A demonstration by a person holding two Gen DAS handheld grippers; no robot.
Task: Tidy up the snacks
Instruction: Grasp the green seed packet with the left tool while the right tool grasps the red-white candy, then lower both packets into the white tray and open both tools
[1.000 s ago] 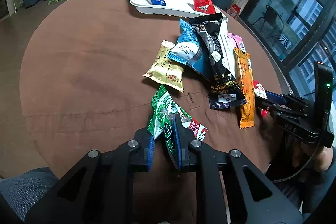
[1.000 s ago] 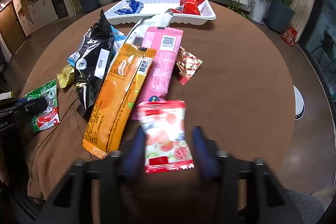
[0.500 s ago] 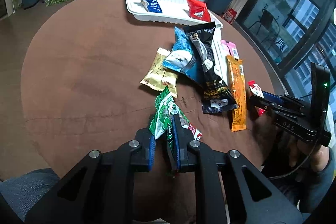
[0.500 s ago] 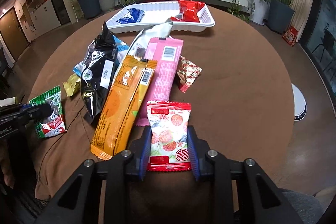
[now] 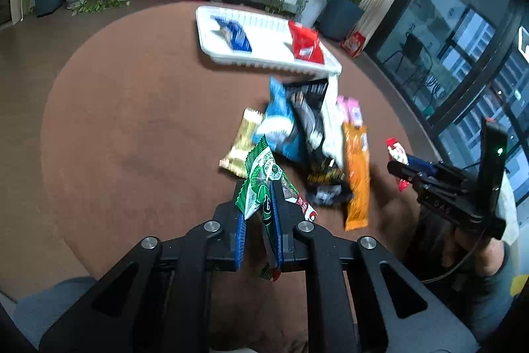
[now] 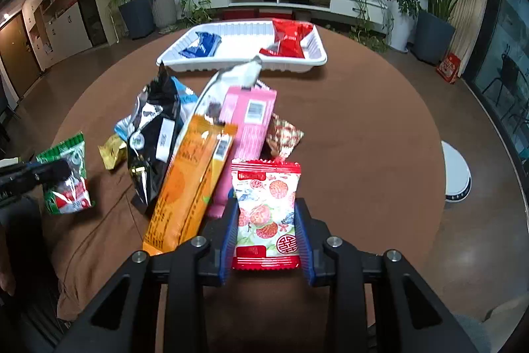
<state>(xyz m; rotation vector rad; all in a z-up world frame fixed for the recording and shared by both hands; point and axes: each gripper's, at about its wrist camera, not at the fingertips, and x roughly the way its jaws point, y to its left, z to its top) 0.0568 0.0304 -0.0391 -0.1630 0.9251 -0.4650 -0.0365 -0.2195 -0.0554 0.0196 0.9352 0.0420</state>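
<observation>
My left gripper [image 5: 258, 187] is shut on a green snack packet [image 5: 261, 171], held just above the brown round table [image 5: 132, 138]. From the right wrist view, that green packet [image 6: 66, 184] hangs at the left in the left gripper [image 6: 49, 171]. My right gripper [image 6: 267, 207] is shut on a red-and-white fruit-print packet [image 6: 266, 204], its blue pads pressing both side edges. A white tray [image 6: 241, 63] at the far side holds a blue packet [image 6: 200, 44] and a red packet [image 6: 289, 38].
A pile of snacks lies mid-table: a long orange packet [image 6: 191, 187], a pink one [image 6: 248, 124], a black bag [image 6: 152, 134], a gold packet [image 6: 112, 153] and a small patterned one [image 6: 282, 138]. A robot vacuum [image 6: 456, 174] sits on the floor at right.
Both grippers have risen a little with their packets. The green packet now hangs clear of the cloth, and the tray and pile look farther off.
</observation>
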